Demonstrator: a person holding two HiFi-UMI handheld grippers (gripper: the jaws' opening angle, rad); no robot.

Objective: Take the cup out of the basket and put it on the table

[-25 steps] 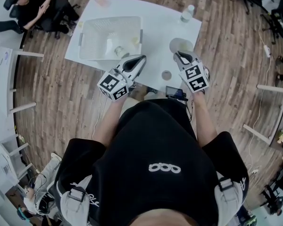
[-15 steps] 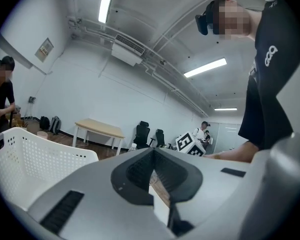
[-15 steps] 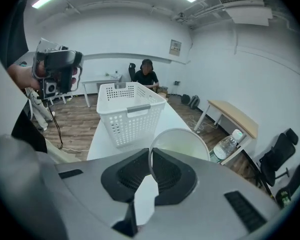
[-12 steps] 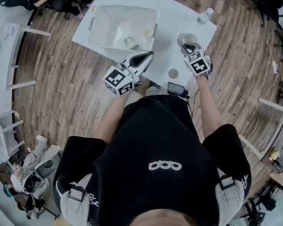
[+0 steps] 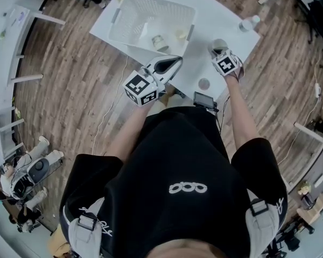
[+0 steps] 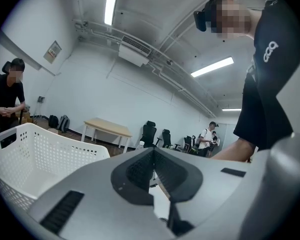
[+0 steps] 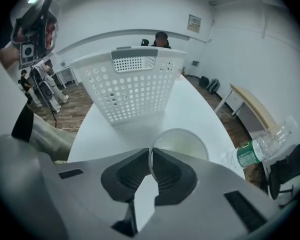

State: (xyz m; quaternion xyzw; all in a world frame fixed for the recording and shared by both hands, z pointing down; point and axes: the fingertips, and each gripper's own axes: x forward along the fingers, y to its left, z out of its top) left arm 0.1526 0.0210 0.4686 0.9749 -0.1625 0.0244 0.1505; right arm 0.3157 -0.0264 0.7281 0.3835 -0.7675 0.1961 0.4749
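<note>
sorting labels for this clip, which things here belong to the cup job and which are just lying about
Job: clear cup, rim pinched in the right claw; white basket; white table.

Lying about: water bottle; small round thing on the table; black device at the table edge; small container in the basket; left claw, shut and empty.
</note>
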